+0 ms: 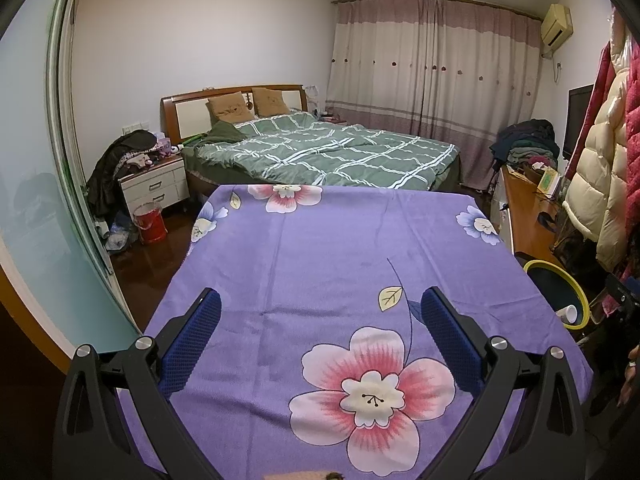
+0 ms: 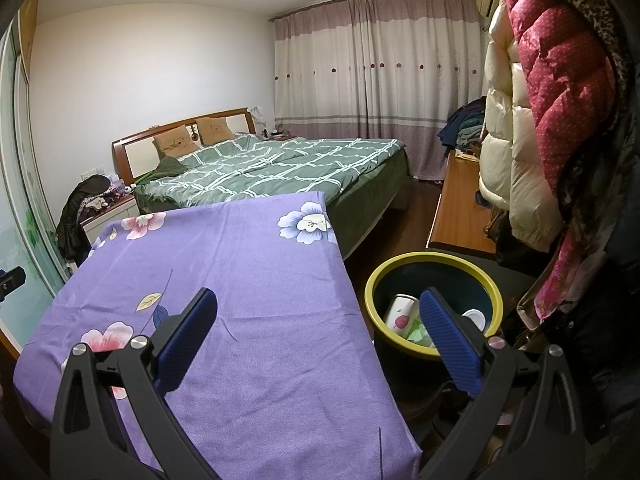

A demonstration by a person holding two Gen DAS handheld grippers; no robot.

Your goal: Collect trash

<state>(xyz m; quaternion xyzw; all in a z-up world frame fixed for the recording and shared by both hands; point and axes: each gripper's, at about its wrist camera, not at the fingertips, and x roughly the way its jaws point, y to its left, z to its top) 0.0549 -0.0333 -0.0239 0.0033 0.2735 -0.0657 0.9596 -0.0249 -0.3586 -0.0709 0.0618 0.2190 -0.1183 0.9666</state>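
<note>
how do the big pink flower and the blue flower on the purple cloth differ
The pink flower has pink-to-white petals and lies on the cloth's near end; the blue flower has pale blue petals and sits at the far right corner. The pink one looks larger. Both have cream centres.

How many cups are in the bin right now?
2 show: a flower-printed cup against the left inside of the bin, and a white cup toward the right. Others may be hidden underneath.
</note>
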